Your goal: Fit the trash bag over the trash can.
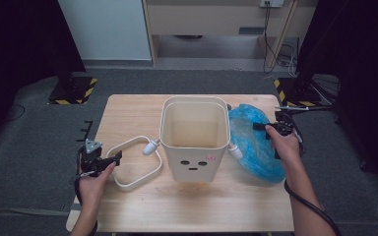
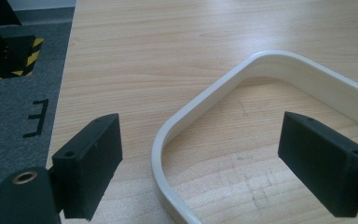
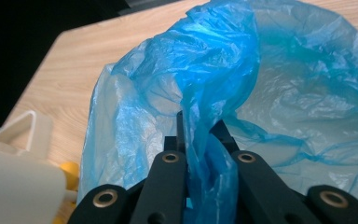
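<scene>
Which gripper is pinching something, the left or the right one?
The right gripper. Its jaws are shut on the blue bag, with plastic bunched between them. The left gripper is wide open, its jaws either side of the white ring without touching it.

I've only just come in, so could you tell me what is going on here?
A person works at a table with a claw in each hand. The right claw is shut on a blue bag beside a cream bin. The left claw is open around the bin's loose frame.
</scene>
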`<act>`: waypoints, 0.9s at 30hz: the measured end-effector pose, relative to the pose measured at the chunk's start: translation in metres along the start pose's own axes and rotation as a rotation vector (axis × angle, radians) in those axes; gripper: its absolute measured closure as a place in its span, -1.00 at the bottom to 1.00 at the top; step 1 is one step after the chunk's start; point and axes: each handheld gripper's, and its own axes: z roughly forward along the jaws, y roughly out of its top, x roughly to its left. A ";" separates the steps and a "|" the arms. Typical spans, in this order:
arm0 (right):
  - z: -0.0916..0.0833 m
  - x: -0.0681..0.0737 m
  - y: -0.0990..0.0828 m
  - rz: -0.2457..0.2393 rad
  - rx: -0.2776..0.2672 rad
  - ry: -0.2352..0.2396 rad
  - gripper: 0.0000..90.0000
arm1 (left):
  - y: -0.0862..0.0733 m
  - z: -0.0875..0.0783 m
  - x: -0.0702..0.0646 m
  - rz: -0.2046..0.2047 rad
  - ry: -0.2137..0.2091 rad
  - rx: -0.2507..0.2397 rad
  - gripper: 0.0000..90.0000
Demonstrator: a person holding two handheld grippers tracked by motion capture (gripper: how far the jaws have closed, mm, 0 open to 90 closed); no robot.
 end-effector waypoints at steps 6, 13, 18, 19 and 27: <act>-0.014 0.002 0.006 0.015 -0.034 0.028 0.95 | 0.000 0.000 0.000 0.002 0.003 0.005 -0.71; -0.024 0.004 0.009 0.022 -0.058 0.050 0.96 | -0.001 0.001 0.000 0.001 0.002 0.007 -0.71; -0.027 0.007 0.014 0.027 -0.071 0.063 0.96 | -0.001 0.001 0.001 -0.001 0.002 0.006 -0.71; -0.028 0.009 0.015 0.033 -0.075 0.070 0.96 | -0.001 0.001 0.001 0.000 0.003 0.006 -0.71; -0.044 0.020 0.022 0.019 -0.099 0.099 0.96 | -0.001 0.001 0.000 0.002 0.000 0.012 -0.71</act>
